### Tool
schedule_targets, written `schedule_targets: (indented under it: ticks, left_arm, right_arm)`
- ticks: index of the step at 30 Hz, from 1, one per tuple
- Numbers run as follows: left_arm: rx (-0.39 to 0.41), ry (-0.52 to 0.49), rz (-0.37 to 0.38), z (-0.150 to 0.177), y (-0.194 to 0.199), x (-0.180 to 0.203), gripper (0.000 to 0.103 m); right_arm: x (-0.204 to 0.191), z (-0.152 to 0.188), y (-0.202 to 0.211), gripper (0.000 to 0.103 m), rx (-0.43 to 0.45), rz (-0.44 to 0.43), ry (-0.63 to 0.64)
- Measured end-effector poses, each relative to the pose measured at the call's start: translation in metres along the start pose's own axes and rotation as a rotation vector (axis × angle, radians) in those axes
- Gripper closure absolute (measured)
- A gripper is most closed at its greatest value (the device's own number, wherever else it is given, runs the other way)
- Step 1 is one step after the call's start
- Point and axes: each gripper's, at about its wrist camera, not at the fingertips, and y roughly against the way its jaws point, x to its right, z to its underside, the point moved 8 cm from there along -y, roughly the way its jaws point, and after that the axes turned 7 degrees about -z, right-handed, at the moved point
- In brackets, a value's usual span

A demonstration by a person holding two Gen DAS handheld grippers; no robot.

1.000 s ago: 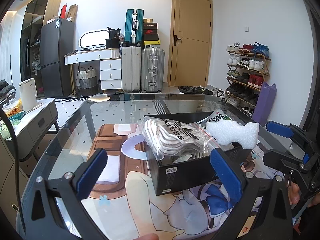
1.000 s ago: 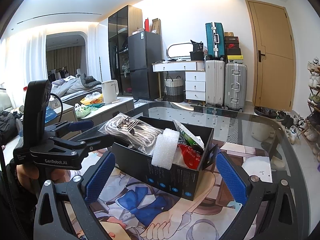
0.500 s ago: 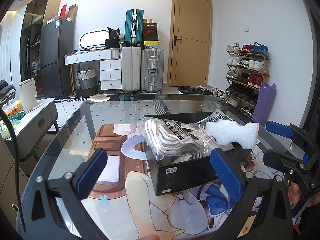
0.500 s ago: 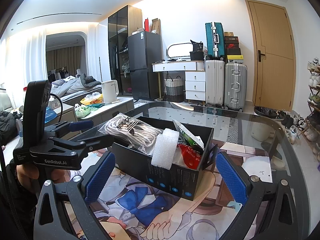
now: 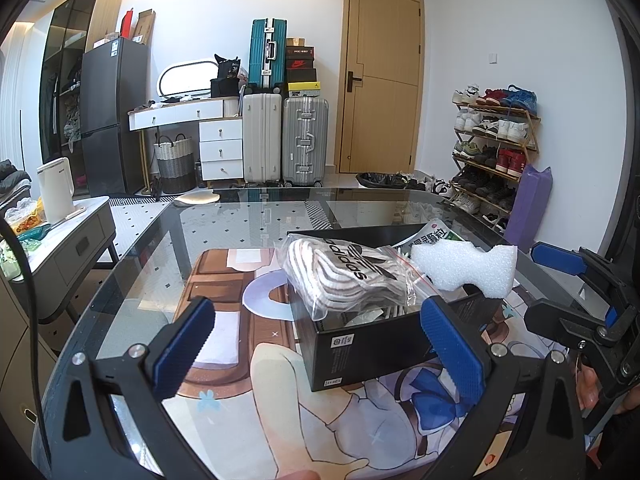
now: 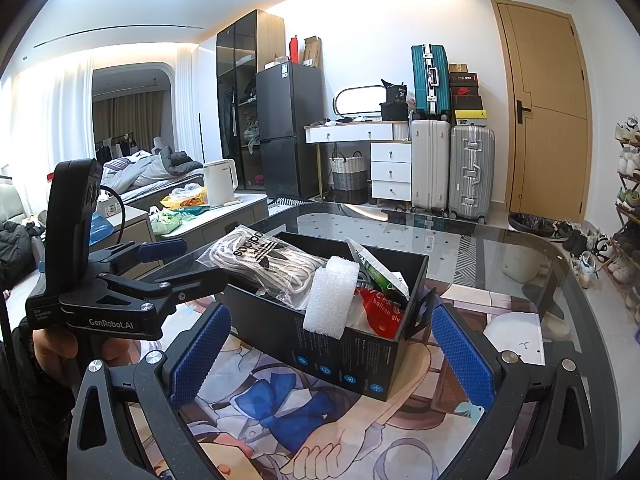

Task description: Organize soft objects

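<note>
One black box (image 5: pixel 360 344), one foam block (image 5: pixel 464 268), perhaps three bags

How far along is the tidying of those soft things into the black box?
It looks nearly done: the bagged socks, the white foam block and a red packet already sit in the black box. Nothing is in hand; the left gripper and right gripper are both open. The socks and foam still stick out above the rim, so pressing them down may remain.
</note>
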Motion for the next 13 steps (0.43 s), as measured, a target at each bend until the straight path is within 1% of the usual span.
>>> schedule_targets:
  ticks: [13]
  left_arm:
    - [0.004, -0.001, 0.004, -0.0001, 0.0011, 0.0004, 0.000]
  right_arm:
    - [-0.0008, 0.0000, 0.0005, 0.001, 0.001, 0.000, 0.002]
